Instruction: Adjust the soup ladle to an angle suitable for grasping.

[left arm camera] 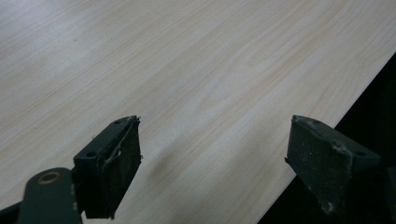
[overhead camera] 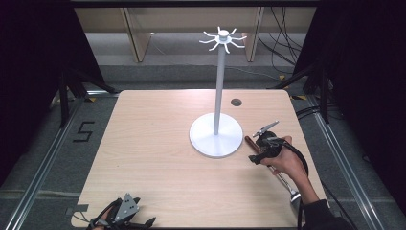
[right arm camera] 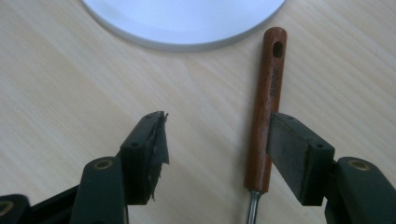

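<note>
Right gripper view: the right gripper [right arm camera: 217, 140] has its jaws spread astride the wooden handle [right arm camera: 266, 102] of a metal utensil lying flat on the table [right arm camera: 56, 84], right pad touching it, apparently set for a grasp. The white hook stand [overhead camera: 216, 134] sits just beside it, centre frame. The left gripper [left arm camera: 212, 163], jaws spread and empty, idles at the table's lower-left edge.
</note>
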The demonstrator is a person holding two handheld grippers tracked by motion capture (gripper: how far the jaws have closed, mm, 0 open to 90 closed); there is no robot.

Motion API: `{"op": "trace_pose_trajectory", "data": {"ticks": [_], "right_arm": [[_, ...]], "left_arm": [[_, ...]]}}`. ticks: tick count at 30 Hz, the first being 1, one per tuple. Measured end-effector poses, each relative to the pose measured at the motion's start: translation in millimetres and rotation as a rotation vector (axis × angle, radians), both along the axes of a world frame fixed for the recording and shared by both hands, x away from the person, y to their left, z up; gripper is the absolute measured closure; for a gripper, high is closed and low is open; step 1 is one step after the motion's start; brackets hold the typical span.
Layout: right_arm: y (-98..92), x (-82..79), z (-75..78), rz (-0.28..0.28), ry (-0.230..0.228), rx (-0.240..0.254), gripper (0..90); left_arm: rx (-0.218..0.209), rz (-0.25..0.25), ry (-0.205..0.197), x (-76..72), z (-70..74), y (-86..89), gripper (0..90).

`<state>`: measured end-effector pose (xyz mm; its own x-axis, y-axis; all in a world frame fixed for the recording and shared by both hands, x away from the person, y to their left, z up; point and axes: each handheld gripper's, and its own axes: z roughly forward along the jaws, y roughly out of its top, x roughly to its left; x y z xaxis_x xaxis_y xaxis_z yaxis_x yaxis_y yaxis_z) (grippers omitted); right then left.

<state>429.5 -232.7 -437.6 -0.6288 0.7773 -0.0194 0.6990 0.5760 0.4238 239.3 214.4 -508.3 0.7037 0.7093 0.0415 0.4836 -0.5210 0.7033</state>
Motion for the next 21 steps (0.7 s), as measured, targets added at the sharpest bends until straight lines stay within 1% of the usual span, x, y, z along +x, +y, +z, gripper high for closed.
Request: {"op": "trace_pose_trajectory", "data": {"ticks": [1,2,3,4,6,7,9,10,11,12,13,14,15,16,17,18,19,20,21], "right_arm": [[2.3,4.5,0.2,-0.018,0.004,-0.006,39.1],[1.1,8.5,0.8,0.005,-0.011,-0.032,39.2],[1.7,10.6,0.9,0.005,-0.007,-0.045,39.3],[1.6,13.4,0.7,0.012,-0.015,-0.054,39.7],[1.4,17.8,0.9,-0.003,0.005,-0.061,41.3],[1.4,17.8,0.9,-0.003,0.005,-0.061,41.3],[-1.0,26.5,-3.0,-0.017,0.038,-0.073,42.6],[-1.0,26.5,-3.0,-0.017,0.038,-0.073,42.6],[-3.3,32.9,-8.3,-0.019,0.057,-0.080,43.6],[-4.3,35.7,-11.4,-0.027,0.067,-0.081,44.5],[-4.3,35.7,-11.4,-0.027,0.067,-0.081,44.5],[-5.6,39.4,-15.3,-0.048,0.098,-0.077,46.8],[-7.6,42.4,-17.0,-0.037,0.103,-0.080,47.4],[-8.0,43.3,-18.5,-0.054,0.114,-0.077,48.8],[-8.7,45.3,-19.9,-0.054,0.125,-0.081,50.2],[-8.7,45.3,-19.9,-0.054,0.125,-0.081,50.2],[-9.4,47.1,-22.2,-0.065,0.127,-0.072,52.6],[-10.2,49.1,-23.4,-0.049,0.119,-0.077,53.5],[-10.2,49.1,-23.4,-0.049,0.119,-0.077,53.5]], "left_arm": [[-0.001,0.001,0.000,0.0,0.3,0.0,16.8],[-0.002,0.001,0.000,-0.2,0.2,-0.2,16.8],[-0.001,0.000,0.000,-0.3,0.0,-0.2,16.8],[-0.001,0.000,0.000,-0.3,0.0,-0.2,16.8],[0.001,-0.001,0.000,0.0,0.1,0.1,16.8],[0.000,0.000,0.000,0.1,0.3,0.1,16.8],[0.002,-0.003,0.000,-0.2,0.1,-0.2,16.8],[0.002,-0.003,0.000,-0.2,0.1,-0.2,16.8],[0.000,-0.001,-0.001,0.0,0.1,-0.2,16.8],[-0.001,0.000,0.000,0.0,0.4,-0.1,16.8],[-0.001,0.000,0.000,0.0,0.4,-0.1,16.8],[0.000,-0.004,0.002,0.1,-0.2,-0.2,16.8],[0.001,-0.002,0.000,0.2,-0.1,-0.2,16.8],[0.001,-0.002,0.000,0.2,-0.1,-0.2,16.8],[-0.002,0.000,0.000,-0.1,0.3,-0.5,16.8],[-0.002,0.000,0.000,-0.1,0.3,-0.5,16.8],[0.006,-0.008,0.001,-0.3,0.4,0.0,16.8],[0.000,-0.003,0.000,-0.2,0.1,-0.4,16.8],[0.000,-0.003,0.000,-0.2,0.1,-0.4,16.8]]}}
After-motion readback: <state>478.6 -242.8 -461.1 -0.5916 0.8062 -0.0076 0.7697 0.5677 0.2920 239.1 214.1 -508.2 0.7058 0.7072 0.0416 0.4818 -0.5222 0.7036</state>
